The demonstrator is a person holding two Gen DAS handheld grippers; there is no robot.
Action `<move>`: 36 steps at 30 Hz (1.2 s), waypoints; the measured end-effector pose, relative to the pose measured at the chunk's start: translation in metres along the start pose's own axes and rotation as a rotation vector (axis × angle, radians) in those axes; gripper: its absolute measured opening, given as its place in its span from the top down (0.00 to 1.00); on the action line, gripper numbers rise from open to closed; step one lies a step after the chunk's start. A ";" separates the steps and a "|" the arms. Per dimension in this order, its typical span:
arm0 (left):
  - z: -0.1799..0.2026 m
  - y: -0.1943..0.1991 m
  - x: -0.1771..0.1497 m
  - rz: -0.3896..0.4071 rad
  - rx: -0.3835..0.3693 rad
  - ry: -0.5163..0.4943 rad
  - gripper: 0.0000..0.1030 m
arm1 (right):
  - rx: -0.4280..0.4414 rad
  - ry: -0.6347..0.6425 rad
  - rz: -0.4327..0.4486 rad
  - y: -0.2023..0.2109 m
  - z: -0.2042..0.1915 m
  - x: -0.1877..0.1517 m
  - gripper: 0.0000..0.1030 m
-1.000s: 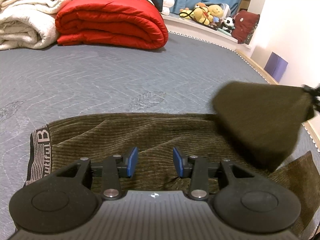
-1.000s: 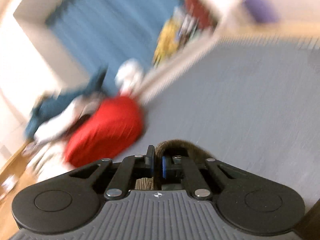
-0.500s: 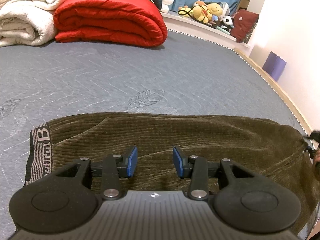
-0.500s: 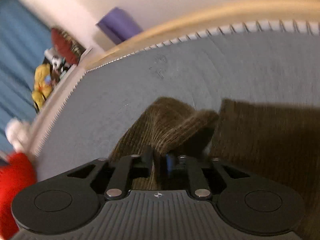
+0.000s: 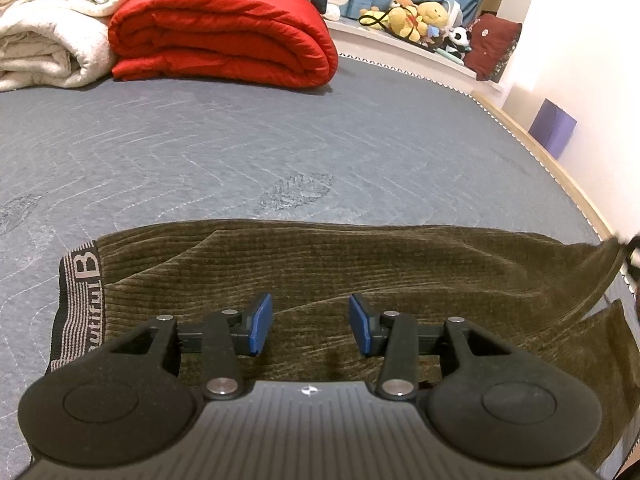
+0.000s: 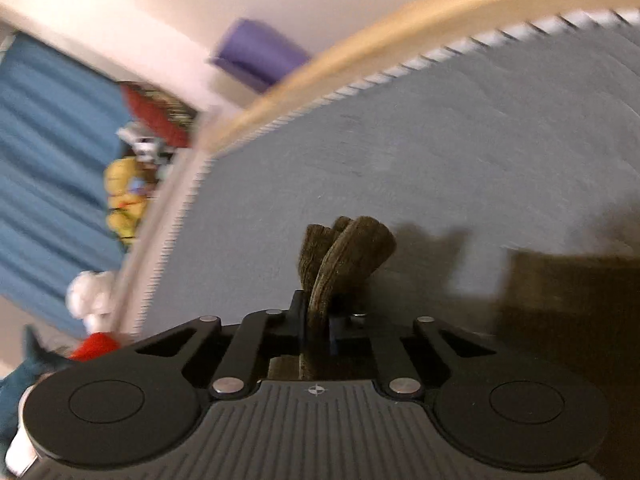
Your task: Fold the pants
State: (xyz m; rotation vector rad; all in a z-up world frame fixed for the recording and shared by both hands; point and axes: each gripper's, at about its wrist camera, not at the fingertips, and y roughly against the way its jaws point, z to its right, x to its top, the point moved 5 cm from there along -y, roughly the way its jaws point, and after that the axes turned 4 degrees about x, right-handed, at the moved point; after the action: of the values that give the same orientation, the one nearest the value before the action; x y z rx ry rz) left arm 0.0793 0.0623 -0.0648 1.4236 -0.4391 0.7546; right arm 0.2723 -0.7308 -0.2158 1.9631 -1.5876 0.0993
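Pants [image 5: 360, 264] of olive corduroy lie stretched across my grey mattress [image 5: 280, 140], waistband at the left. My left gripper [image 5: 311, 328] hovers over them with blue pads apart, nothing between. My right gripper [image 6: 318, 320] is clamped on a bunched end of the fabric. Behind sit a red quilt [image 5: 224, 32] and white blanket [image 5: 48, 28].

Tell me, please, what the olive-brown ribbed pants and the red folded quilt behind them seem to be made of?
The olive-brown ribbed pants look like soft corduroy or a ribbed knit: fine parallel ridges, matte, draping limply. Their grey-and-black lettered waistband looks like woven elastic. The red folded quilt seems a smooth, slightly shiny synthetic shell with puffy filling, judging by its sheen and rounded folds.
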 end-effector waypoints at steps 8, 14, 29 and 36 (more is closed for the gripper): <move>0.001 0.001 0.003 0.005 -0.004 0.002 0.54 | 0.438 0.313 0.285 0.073 -0.114 0.003 0.93; -0.002 0.006 0.002 0.012 -0.007 0.003 0.54 | -0.188 0.204 0.153 0.040 -0.014 0.000 0.92; -0.019 -0.017 -0.014 -0.091 -0.025 0.029 0.57 | -0.239 0.318 0.170 0.061 -0.011 0.000 0.75; -0.045 -0.047 -0.046 -0.296 0.027 0.052 0.63 | -0.291 0.344 -0.145 0.019 0.032 -0.028 0.78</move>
State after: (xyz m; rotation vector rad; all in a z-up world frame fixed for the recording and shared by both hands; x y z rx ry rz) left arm 0.0728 0.0985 -0.1358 1.4512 -0.1726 0.5578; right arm 0.2375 -0.7247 -0.2459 1.7195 -1.1648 0.1315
